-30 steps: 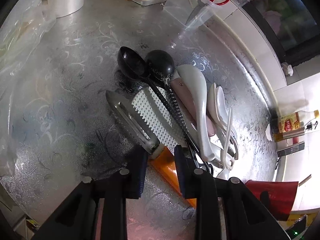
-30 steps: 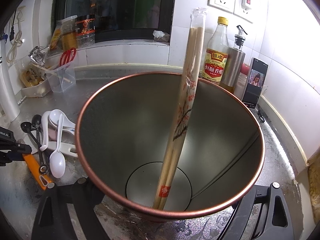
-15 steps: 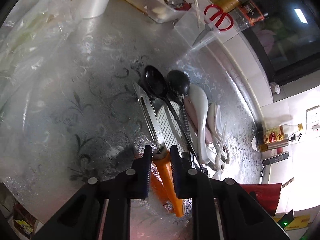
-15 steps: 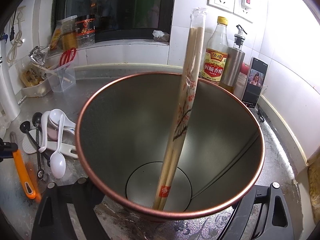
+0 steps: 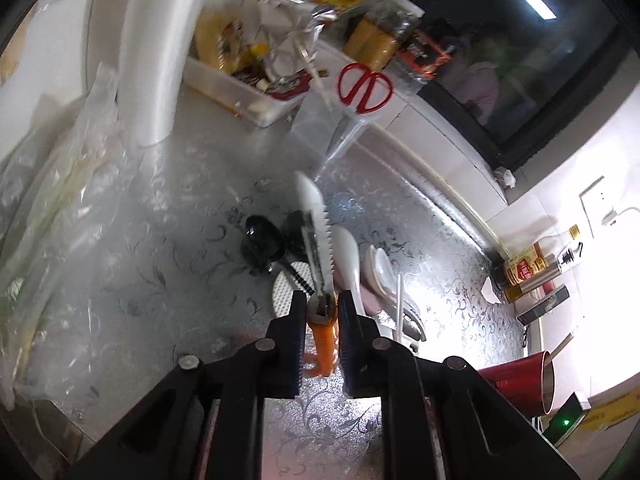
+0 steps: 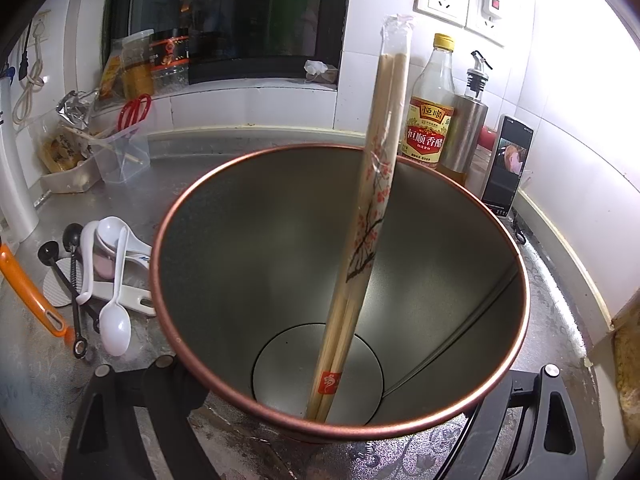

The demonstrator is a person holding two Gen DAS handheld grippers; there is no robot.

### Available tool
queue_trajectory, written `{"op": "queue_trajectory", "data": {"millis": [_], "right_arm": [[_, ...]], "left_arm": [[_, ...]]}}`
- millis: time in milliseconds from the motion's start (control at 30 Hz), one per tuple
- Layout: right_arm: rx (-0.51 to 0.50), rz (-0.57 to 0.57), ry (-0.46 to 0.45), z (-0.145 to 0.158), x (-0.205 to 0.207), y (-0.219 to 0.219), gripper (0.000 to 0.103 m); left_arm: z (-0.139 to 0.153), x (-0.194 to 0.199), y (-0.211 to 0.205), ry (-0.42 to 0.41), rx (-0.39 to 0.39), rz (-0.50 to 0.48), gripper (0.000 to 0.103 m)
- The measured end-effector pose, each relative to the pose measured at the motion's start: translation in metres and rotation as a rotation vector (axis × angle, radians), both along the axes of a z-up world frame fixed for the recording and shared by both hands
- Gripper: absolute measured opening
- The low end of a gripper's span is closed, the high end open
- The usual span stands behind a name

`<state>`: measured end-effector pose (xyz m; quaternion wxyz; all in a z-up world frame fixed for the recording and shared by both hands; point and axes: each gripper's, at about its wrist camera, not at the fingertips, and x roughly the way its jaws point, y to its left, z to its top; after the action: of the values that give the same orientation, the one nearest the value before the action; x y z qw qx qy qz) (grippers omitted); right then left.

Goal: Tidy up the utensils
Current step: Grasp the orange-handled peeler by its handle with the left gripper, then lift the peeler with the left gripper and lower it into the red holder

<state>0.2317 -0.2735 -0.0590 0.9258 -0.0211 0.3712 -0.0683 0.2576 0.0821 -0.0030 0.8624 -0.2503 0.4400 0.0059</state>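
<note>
My left gripper [image 5: 322, 308] is shut on an orange-handled serrated knife [image 5: 316, 232]; its jaws have just been closing on the handle, and the blade points away, lifted above the counter. Below it lies the utensil pile: black spoons [image 5: 262, 240], a white rice paddle [image 5: 348, 256] and white spoons [image 6: 114, 324]. The knife's orange handle [image 6: 28, 288] shows at the left edge of the right wrist view. My right gripper [image 6: 352, 380] is shut on a red metal cup [image 6: 248, 240], its fingers [image 6: 160, 368] against the outer wall. Wrapped chopsticks [image 6: 372, 208] stand inside the cup.
Red scissors [image 5: 364, 88] stand in a clear container beside a white tray [image 5: 224, 80] of packets at the back. A vinegar bottle [image 6: 434, 108], a steel oil dispenser [image 6: 466, 132] and a phone [image 6: 508, 164] line the tiled wall. Plastic bags [image 5: 60, 184] crowd the left.
My left gripper closed on the orange handle and rose, lifting the knife off the pile. The right gripper and the cup have not moved.
</note>
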Motion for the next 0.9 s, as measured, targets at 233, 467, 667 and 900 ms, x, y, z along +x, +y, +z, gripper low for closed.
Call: {"op": "queue_trajectory", "data": {"millis": [233,467,667,900], "right_arm": [[0.001,-0.010,-0.011,-0.001,-0.001,0.001,0.093],[-0.003,-0.008,-0.013,0.000,-0.002,0.001,0.093],[0.000,-0.009,-0.010,0.000,-0.003,-0.001,0.093],[-0.004,-0.008,-0.009,0.001,-0.003,0.000,0.093]], "left_arm": [[0.004,0.010,-0.015,0.002,0.049,-0.056,0.014],[0.015,0.015,-0.025,-0.020,0.083,-0.078,0.014],[0.039,0.009,-0.030,-0.080,0.100,-0.099,0.014],[0.081,0.002,-0.046,-0.188,0.109,-0.160,0.014]]}}
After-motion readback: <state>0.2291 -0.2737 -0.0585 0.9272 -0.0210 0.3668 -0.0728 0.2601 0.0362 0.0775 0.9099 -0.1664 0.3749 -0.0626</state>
